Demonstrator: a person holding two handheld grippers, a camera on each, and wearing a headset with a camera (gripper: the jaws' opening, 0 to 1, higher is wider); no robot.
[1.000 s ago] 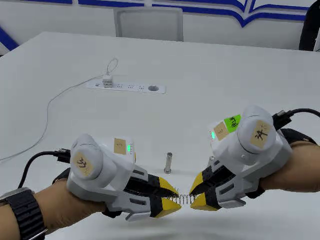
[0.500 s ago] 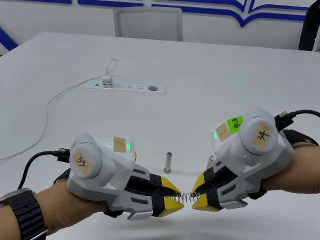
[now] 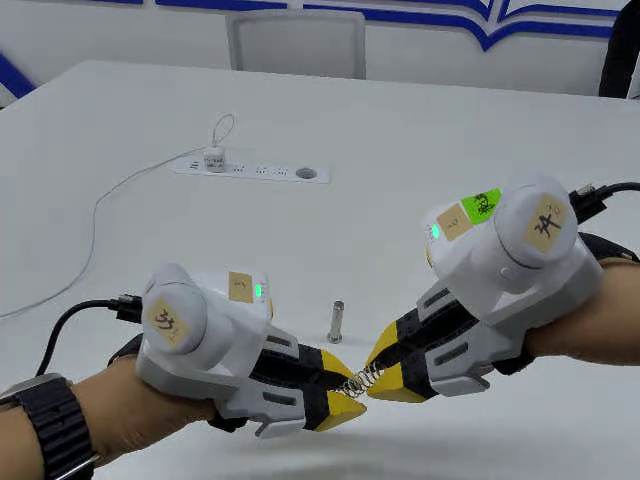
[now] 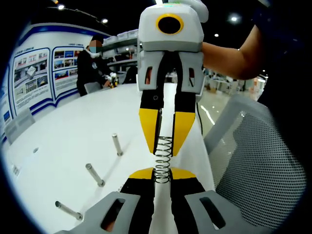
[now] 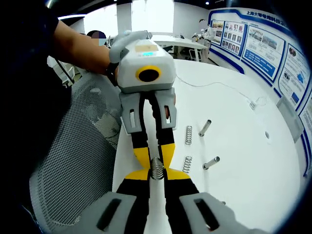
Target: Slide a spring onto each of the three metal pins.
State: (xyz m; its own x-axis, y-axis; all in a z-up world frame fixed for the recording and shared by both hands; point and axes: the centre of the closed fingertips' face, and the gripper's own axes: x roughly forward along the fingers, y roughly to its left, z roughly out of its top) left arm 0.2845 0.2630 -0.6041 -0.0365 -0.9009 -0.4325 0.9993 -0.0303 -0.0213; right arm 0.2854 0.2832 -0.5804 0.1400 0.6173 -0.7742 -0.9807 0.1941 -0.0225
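Over the white tabletop point(image 3: 400, 200), the left gripper point(image 3: 342, 392), levelled rightward, and the right gripper point(image 3: 381, 367), tilted down to meet it nose to nose, each clamp one end of a spring point(image 3: 358, 380) near an upright metal pin point(image 3: 337, 322).

- White table point(image 3: 420, 140) spans the head view, surface matt and evenly lit.
- Grey chair point(image 3: 296, 45) at 12 o'clock, pushed to the table's far edge.
- White wall point(image 3: 100, 35) behind it, with blue stripes along the top.
- White power strip point(image 3: 252, 172) at 11 o'clock on the table; its cable point(image 3: 100, 205) trails off toward 9 o'clock.
- Left gripper view: blue-framed display panels point(image 4: 34, 68) at 9 o'clock, dark ceiling with spotlights point(image 4: 234, 19) at 1 o'clock, grey mesh chair point(image 4: 258, 156) at 4 o'clock.
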